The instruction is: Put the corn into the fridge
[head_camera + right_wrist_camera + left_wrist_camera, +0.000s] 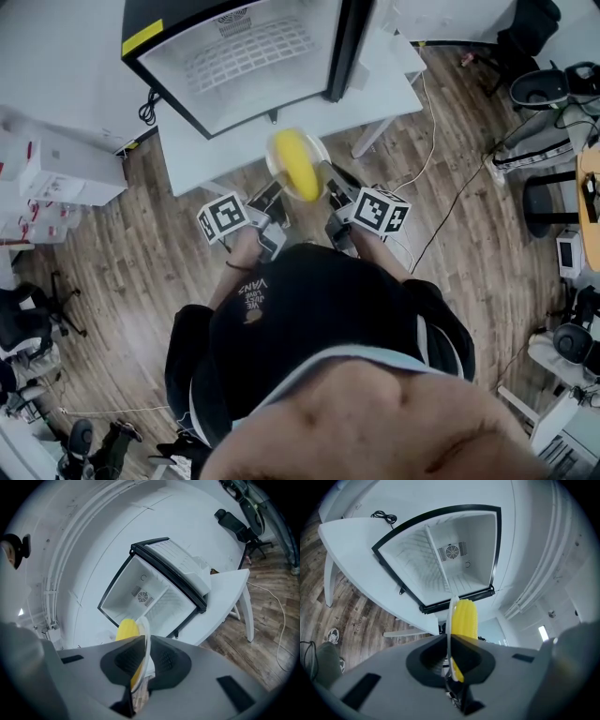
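The left tool (273,199) is clenched on the left rim of a plate (319,150); in the left gripper view its jaws pinch the thin white edge (450,620) between them. On the plate lies the corn (294,165), a yellow cob resting across the dish, held in the air between the two tools and just in front of the worktop (375,94). The cob (465,618) sits just right of the rim in the left gripper view and just left of it (126,630) in the right gripper view. The right tool (330,186) is clamped on the plate's opposite rim (146,637), jaws closed on the edge.

Beyond the plate, the fridge (244,56) stands on the worktop with its door (183,569) swung wide. Inside it show a white wire shelf (246,52) and a round vent (452,552) on the back wall.
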`<state>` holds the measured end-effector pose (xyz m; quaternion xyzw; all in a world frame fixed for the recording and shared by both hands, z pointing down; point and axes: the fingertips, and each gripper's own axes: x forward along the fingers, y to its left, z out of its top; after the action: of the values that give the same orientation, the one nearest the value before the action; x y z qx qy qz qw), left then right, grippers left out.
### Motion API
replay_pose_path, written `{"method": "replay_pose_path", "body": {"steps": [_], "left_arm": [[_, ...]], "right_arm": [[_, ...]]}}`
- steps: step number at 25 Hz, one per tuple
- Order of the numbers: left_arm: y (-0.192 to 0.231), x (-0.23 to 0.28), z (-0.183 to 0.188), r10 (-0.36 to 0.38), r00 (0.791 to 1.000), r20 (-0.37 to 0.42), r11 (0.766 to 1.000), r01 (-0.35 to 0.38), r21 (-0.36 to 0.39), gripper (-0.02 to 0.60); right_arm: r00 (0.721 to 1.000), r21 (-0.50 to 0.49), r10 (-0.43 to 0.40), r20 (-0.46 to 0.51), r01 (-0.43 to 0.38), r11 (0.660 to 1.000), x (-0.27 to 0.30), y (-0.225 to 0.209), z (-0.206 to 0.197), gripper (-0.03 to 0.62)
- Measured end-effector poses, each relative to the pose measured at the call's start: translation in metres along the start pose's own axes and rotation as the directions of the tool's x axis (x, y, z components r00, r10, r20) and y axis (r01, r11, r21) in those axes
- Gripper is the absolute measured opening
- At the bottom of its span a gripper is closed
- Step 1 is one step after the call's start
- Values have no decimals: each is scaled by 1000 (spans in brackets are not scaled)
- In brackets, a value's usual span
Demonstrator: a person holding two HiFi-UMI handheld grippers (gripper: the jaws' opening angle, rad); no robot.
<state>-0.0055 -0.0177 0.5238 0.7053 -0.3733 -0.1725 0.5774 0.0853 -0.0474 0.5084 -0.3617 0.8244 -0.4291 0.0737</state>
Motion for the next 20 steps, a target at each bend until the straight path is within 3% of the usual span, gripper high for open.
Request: {"method": "replay_pose_path", "body": {"steps": [20], "left_arm": [[6, 33, 81, -32, 999, -39, 999, 31, -5, 32]], "right_arm": [[999, -25, -27, 42, 28, 999, 72, 1, 46, 38]]}}
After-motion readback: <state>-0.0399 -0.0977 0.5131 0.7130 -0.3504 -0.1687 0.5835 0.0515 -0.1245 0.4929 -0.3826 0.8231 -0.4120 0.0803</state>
